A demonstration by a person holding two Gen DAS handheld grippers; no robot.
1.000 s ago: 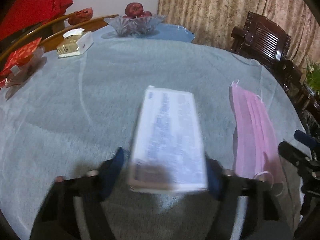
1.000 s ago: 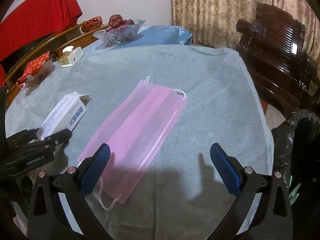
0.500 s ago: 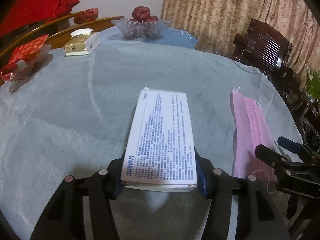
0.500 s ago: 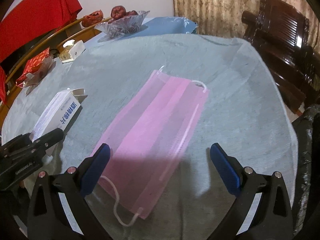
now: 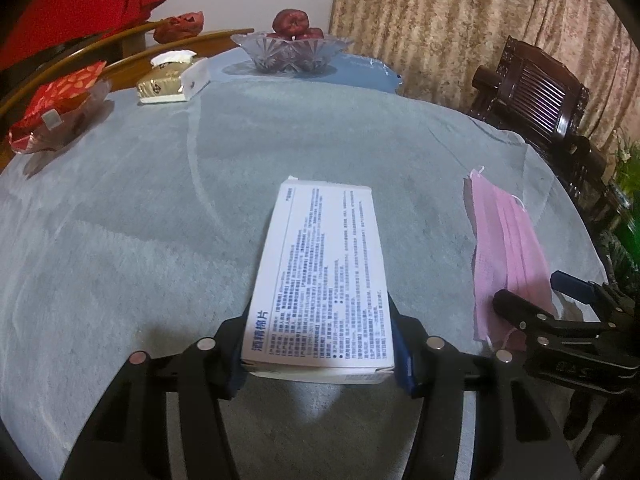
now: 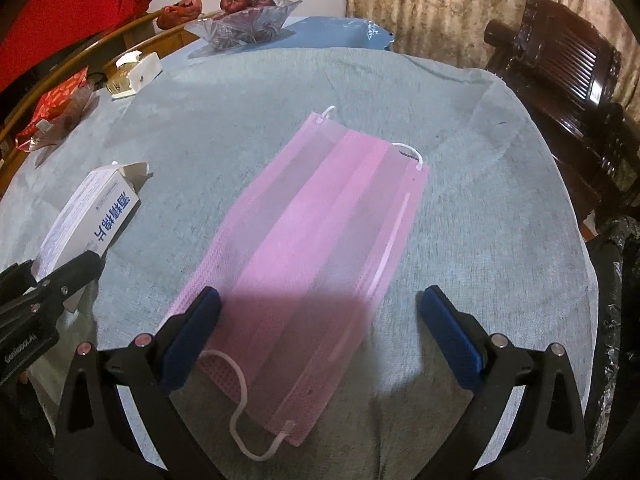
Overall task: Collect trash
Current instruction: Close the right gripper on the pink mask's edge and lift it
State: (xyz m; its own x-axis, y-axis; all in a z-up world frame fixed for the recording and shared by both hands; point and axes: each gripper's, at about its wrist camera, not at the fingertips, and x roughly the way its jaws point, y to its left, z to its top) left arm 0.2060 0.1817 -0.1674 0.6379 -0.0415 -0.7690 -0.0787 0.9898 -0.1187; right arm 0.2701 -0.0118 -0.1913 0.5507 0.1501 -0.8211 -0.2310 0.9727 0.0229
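Note:
A white cardboard box [image 5: 320, 276] with printed text lies on the grey cloth, and my left gripper [image 5: 320, 364] is shut on its near end; the box also shows in the right wrist view [image 6: 86, 216]. A pink face mask [image 6: 312, 248] lies flat on the cloth, its near end between the fingers of my right gripper [image 6: 324, 340], which is open and empty just above it. The mask also shows in the left wrist view [image 5: 508, 252], with the right gripper [image 5: 560, 320] at its near end.
A round table under a grey cloth [image 5: 160, 240]. At the far side stand a glass fruit bowl [image 5: 292, 50], a tissue pack [image 5: 170, 76] and a red snack bag [image 5: 56, 108]. A dark wooden chair [image 6: 560, 68] and a black bag [image 6: 616, 280] are on the right.
The left gripper has closed on the white box. The right gripper has moved forward over the mask's near end, still open.

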